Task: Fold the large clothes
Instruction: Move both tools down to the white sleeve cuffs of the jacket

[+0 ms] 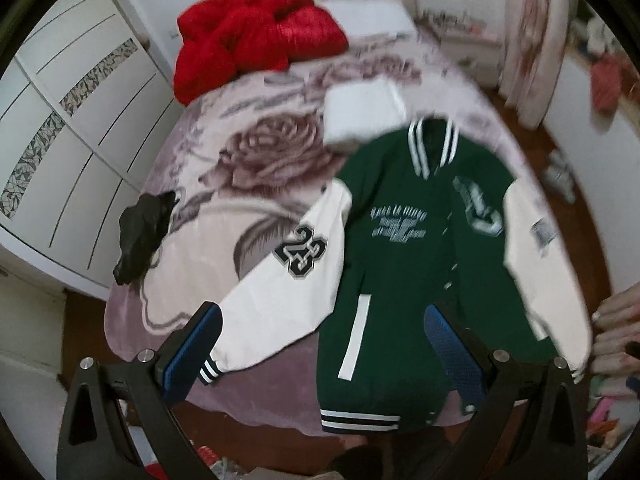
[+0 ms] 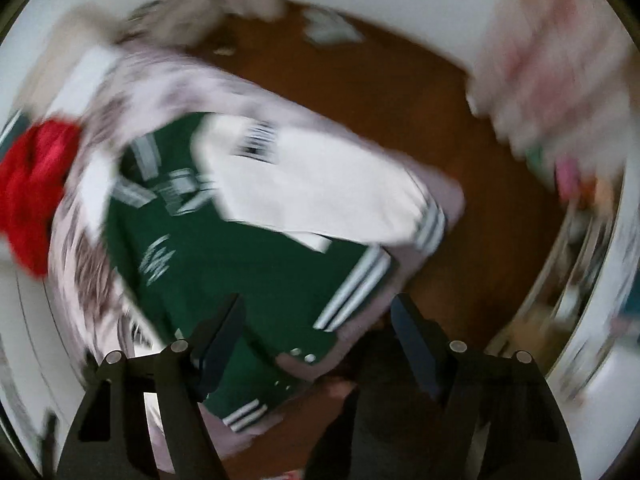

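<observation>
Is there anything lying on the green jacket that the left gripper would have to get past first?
Nothing visible. The green jacket lies spread flat on the bed, uncovered. The left gripper hangs open just above its lower half. The white folded cloth sits beyond the collar.

A jacket [image 1: 404, 248] is being carried flat on the bed [image 1: 168, 320], with a heaped blanket [image 1: 256, 36] behind it and a folded cloth [image 1: 360, 116] just beside its collar.
</observation>
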The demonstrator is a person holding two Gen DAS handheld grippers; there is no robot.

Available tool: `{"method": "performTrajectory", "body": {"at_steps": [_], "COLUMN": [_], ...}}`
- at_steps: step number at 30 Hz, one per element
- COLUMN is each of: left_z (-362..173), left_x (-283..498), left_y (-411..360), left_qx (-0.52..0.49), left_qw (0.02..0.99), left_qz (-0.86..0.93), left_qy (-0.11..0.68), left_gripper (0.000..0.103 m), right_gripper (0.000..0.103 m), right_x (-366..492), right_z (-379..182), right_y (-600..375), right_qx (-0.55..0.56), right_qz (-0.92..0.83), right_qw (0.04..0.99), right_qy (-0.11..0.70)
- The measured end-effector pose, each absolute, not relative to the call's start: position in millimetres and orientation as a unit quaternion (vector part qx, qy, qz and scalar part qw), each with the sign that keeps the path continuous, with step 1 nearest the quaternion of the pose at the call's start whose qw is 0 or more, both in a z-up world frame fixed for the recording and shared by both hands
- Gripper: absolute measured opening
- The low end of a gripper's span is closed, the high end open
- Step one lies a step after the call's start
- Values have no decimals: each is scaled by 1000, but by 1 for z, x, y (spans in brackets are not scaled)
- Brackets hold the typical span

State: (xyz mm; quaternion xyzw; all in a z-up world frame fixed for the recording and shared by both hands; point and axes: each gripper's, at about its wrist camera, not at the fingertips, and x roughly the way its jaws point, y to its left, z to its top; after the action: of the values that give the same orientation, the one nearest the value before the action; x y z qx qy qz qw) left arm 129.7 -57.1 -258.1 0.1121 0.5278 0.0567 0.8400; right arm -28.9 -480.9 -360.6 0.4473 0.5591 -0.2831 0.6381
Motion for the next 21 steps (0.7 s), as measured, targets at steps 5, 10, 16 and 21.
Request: {"method": "performTrajectory", "body": {"at_steps": [5, 10, 16, 21], "left_z": [-346, -428, -475, -492], "left_x": [147, 163, 175, 190], "left_y": [-76, -89, -104, -131], "left_qx": [139, 155, 160, 180], "left_qw": [805, 769, 753, 762], "left_qz": [79, 96, 99, 68], "left_qy": [572, 613, 630, 618], "left_gripper": [103, 103, 103, 103], "right_gripper": [77, 78, 68, 16], "right_x": [-95, -118, -101, -80], "right_z": [-512, -606, -640, -624], "right_y": [-552, -558, -544, -561], "right_qx": [580, 706, 787, 755], "right_qz": [-302, -263, -250, -315], "right_qw": [550, 496, 497, 523], "right_qy": [521, 432, 268, 240]}}
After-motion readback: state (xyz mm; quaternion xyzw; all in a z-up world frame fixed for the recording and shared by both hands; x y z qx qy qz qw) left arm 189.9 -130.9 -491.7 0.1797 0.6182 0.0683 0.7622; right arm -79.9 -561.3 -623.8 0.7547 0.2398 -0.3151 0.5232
